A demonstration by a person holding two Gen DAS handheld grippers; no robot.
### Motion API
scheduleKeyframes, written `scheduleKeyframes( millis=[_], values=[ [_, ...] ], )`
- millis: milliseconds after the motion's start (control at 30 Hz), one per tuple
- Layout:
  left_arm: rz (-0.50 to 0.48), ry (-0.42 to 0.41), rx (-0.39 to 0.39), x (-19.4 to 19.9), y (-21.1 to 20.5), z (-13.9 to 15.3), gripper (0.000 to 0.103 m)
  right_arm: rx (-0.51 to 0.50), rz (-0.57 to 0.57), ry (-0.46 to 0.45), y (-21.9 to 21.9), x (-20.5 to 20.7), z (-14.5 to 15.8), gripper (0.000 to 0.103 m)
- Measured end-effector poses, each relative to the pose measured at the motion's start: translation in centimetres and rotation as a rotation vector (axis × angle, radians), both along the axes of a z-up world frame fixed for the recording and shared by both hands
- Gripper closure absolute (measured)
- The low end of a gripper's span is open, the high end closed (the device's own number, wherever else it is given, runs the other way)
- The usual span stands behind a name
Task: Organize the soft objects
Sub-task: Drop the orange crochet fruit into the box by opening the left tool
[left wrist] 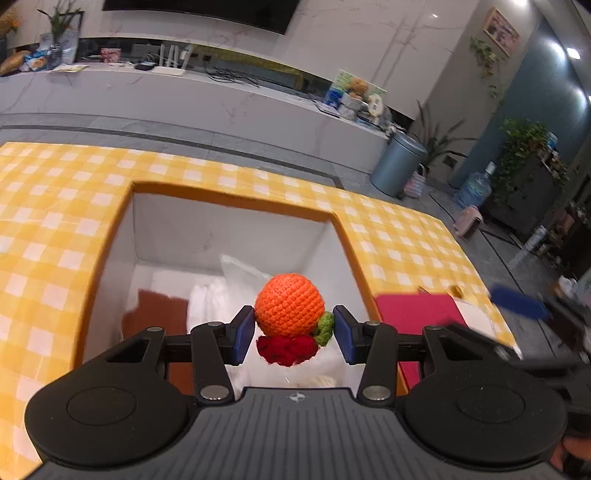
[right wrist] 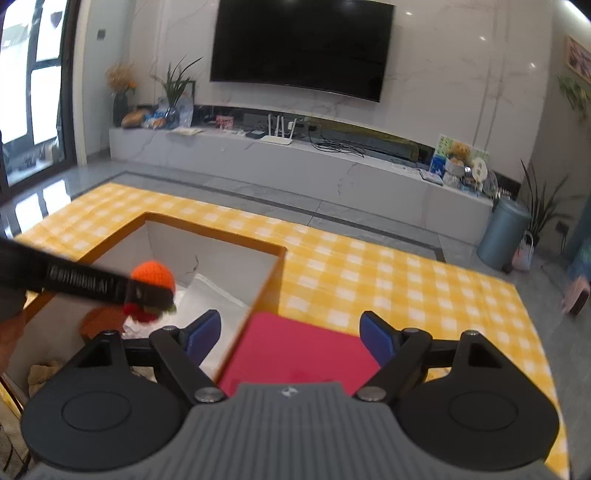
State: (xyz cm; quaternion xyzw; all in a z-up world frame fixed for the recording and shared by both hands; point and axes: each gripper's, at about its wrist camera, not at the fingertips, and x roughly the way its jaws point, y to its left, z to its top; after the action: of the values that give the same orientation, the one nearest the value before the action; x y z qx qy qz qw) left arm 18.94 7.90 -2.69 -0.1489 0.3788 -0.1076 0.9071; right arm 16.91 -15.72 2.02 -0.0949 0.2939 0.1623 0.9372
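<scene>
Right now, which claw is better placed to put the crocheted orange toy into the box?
Left. The left claw already grips the crocheted orange toy above the open box. The right claw stands open and empty over the red cloth beside it.

Setting: a home living room. A large wall-mounted television (right wrist: 301,48) hangs on a marble-look wall above a long low media console (right wrist: 295,162) that carries a white router (right wrist: 277,138), cables, vases with plants and household clutter. A framed picture (left wrist: 501,30), potted plants (left wrist: 524,147), a lidded bin (right wrist: 504,232) and a table under a yellow checked cloth (right wrist: 369,280) complete the domestic furnishing
</scene>
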Motion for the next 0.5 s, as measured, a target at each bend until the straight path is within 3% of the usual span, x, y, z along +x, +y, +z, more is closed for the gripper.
scheduleKeyframes(
  millis=[267,500],
  values=[
    [0.187,0.013,0.156,2.9,3.5,-0.7,0.050,0.151,-0.061,0.030,-3.2,1.1,-1.7,0.023],
    [0.223,-0.027,0.225,3.4,3.1,-1.3,0.049,0.184,-0.071,0.046,-3.8,1.0,-2.6,0.024]
  ],
)
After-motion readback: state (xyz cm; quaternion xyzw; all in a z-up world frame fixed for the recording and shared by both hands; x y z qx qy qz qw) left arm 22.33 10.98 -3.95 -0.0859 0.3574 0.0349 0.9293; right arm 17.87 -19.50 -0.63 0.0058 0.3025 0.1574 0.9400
